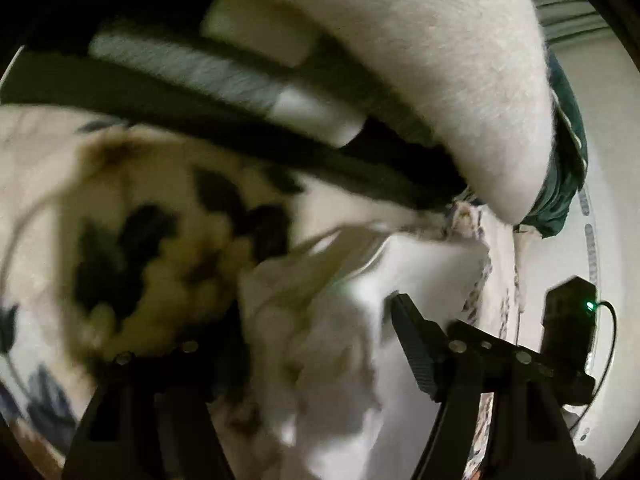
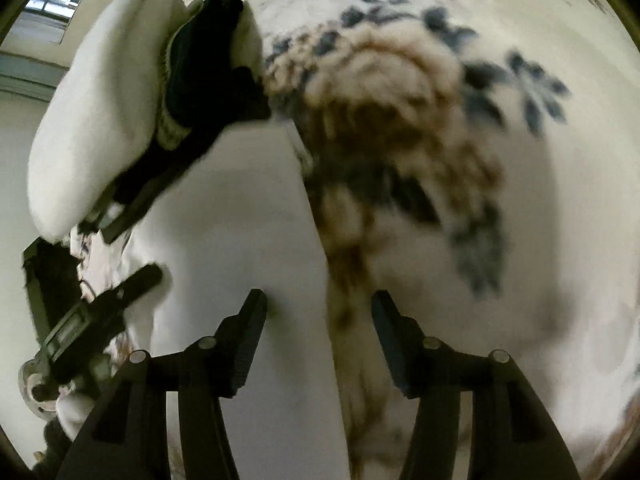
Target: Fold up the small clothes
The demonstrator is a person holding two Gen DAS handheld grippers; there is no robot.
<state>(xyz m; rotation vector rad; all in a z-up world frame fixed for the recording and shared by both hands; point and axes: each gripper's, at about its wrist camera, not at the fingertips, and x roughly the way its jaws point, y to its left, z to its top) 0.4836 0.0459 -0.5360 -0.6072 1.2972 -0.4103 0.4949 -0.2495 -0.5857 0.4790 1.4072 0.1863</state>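
While white cloth (image 1: 320, 340) bunches between the left tongs (image 1: 288, 344) (grip unclear through blur), the right tongs (image 2: 318, 336) gape over the patterned surface (image 2: 520, 200) — mid-fold, I judge — next, pinching a free edge

White garment (image 1: 344, 320) bunched, rumpled, blurred; lies on the floral cover (image 1: 36, 168), its folds rising between the fingers in left wrist view. In right wrist view a smooth white panel (image 2: 240, 208) overlaps the cover's brown-and-blue print.
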